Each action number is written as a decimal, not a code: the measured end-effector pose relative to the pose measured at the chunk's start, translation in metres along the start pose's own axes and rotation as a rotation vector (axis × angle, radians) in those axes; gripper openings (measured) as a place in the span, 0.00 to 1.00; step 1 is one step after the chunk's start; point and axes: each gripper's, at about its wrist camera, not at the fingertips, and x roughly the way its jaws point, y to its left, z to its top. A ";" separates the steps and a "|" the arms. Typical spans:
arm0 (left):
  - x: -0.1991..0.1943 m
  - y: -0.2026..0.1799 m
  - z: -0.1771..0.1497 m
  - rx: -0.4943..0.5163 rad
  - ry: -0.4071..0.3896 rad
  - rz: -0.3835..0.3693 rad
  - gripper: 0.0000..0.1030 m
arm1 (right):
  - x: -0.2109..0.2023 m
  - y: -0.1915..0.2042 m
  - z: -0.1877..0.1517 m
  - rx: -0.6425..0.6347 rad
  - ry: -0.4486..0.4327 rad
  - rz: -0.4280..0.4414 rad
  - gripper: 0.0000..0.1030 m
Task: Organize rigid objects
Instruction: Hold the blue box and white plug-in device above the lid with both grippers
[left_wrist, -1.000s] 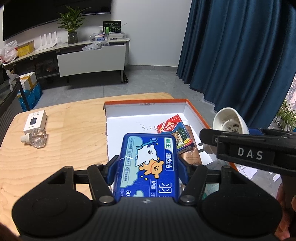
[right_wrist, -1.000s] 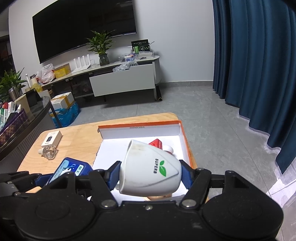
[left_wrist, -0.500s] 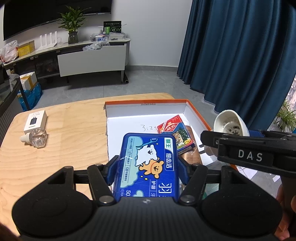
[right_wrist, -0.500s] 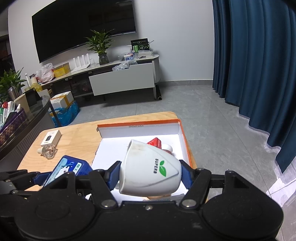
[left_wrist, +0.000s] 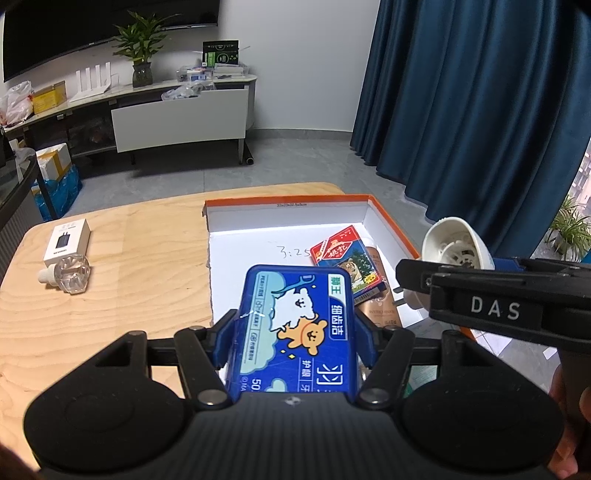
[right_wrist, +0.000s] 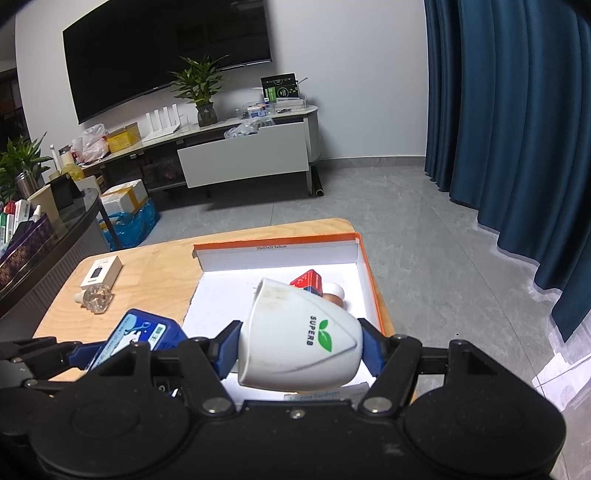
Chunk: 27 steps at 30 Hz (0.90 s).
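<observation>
1. Both tongs are carrying things to the orange-edged box (left_wrist: 391, 221) on the right part of the wooden surface (left_wrist: 122, 258). I think this is the step of bringing things over to put them in the box.

2. The left tongs (left_wrist: 293, 328) are closed on a blue floss-pick box (left_wrist: 295, 332) with a white bear and an orange bear on it. It is held flat above the near left edge of the box.

3. The right tongs (right_wrist: 301, 347) are closed on a white cup (right_wrist: 299, 339) with the word SUPERB and a green leaf. The cup lies tipped on its side, with its open mouth pointing to the far left. It hangs above the near part of the box.

4. Already in the box are a red and blue card pack (left_wrist: 347, 262) and a brown tube (left_wrist: 380, 310), both on the right side. The left and far parts of the box floor look bare.

5. Next, I think each thing needs to go down onto a bare spot and then be let go. The cup may need turning so it sits steady and does not roll.

6. The two tongs are side by side and close, so they could bump.

7. A small white charger box (left_wrist: 66, 242) and a clear glass bottle (left_wrist: 68, 273) are on the far left of the surface, touching each other. They seem to be waiting for their turn.
</observation>
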 end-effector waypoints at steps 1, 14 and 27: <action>0.000 0.001 0.000 0.000 -0.002 -0.001 0.62 | 0.001 -0.001 0.000 0.000 0.000 -0.001 0.76; 0.001 0.001 0.000 0.006 0.001 -0.005 0.62 | 0.002 -0.004 -0.002 0.000 0.002 0.000 0.76; 0.001 0.001 0.002 0.011 -0.001 -0.005 0.62 | -0.002 -0.006 0.000 -0.002 0.005 -0.006 0.76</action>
